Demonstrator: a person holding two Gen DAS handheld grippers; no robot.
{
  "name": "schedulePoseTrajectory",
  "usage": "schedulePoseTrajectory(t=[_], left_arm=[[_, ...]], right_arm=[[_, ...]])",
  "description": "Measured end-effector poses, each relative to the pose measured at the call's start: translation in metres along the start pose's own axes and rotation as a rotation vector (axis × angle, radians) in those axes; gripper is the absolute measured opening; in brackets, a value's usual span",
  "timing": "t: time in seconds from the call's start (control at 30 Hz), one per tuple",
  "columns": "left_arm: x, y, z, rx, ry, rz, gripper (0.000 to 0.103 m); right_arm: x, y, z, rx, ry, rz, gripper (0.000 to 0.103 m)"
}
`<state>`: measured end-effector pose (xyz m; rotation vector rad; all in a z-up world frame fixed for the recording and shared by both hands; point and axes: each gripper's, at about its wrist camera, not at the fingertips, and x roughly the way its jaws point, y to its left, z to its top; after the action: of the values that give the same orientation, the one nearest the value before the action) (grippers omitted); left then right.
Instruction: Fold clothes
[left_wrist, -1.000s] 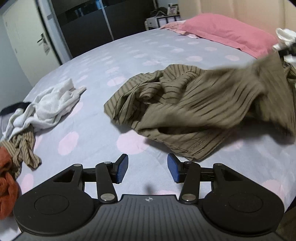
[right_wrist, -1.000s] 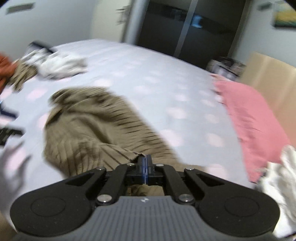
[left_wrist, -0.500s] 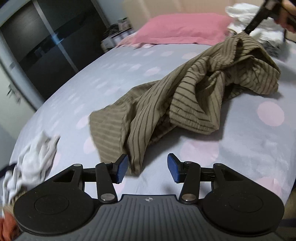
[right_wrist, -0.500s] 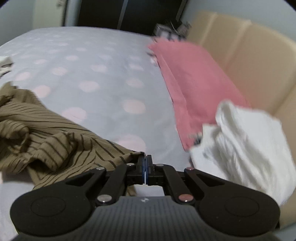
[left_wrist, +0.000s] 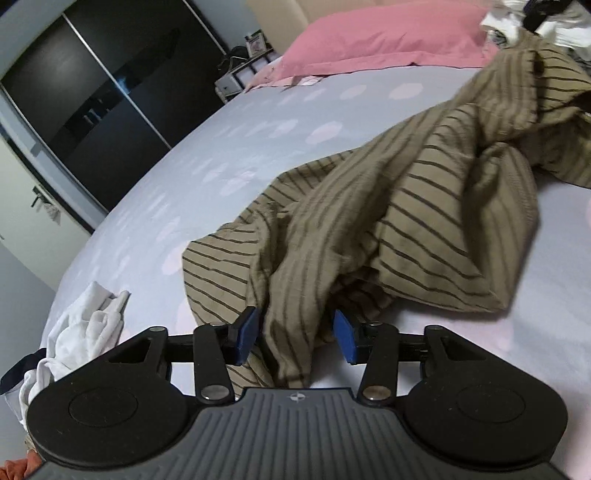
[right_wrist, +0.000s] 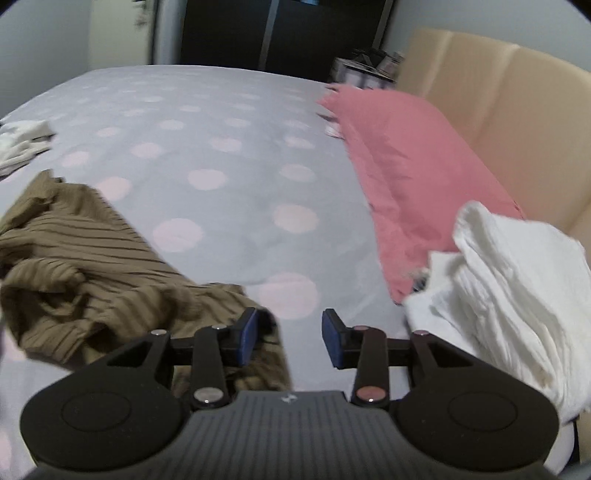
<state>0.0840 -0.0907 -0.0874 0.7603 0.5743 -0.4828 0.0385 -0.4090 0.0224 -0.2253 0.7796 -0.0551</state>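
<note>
An olive shirt with dark stripes (left_wrist: 424, 192) lies crumpled across the lilac dotted bed sheet (left_wrist: 207, 173). My left gripper (left_wrist: 295, 338) has its jaws around the shirt's near fold and they are closing; the blue pads (left_wrist: 246, 332) do not clamp the cloth. In the right wrist view the same shirt (right_wrist: 85, 266) lies slack at the left. Its near corner rests under the left finger of my right gripper (right_wrist: 290, 339), whose jaws are opening and grip nothing.
A pink pillow (right_wrist: 402, 170) lies along the beige headboard (right_wrist: 509, 110). A stack of white cloth (right_wrist: 513, 288) sits just right of my right gripper. More white laundry (left_wrist: 88, 328) is heaped at the bed's left edge. Dark wardrobe doors (left_wrist: 92, 88) stand beyond the bed.
My right gripper, shut on the shirt's corner before, has let it go and stands apart. My left gripper moved up to the shirt and now has a fold between its narrowing jaws.
</note>
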Motion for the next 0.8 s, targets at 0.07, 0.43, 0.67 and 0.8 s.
schedulePoseTrajectory(t=[0.07, 0.43, 0.67, 0.8], left_arm=[[0.005, 0.004, 0.002, -0.021, 0.005, -0.002, 0.028], [-0.027, 0.047, 0.007, -0.251, -0.082, 0.039, 0.0], [-0.077, 0.093, 0.007, -0.417, -0.179, 0.13, 0.0], [-0.115, 0.116, 0.006, -0.468, -0.255, 0.202, 0.0]], right_arm=[[0.002, 0.009, 0.0, -0.08, -0.013, 0.01, 0.043], [0.007, 0.013, -0.005, -0.124, -0.041, 0.046, 0.06], [0.043, 0.0, -0.004, 0.103, 0.047, 0.198, 0.006], [0.023, 0.008, 0.004, 0.19, -0.038, 0.299, 0.001]])
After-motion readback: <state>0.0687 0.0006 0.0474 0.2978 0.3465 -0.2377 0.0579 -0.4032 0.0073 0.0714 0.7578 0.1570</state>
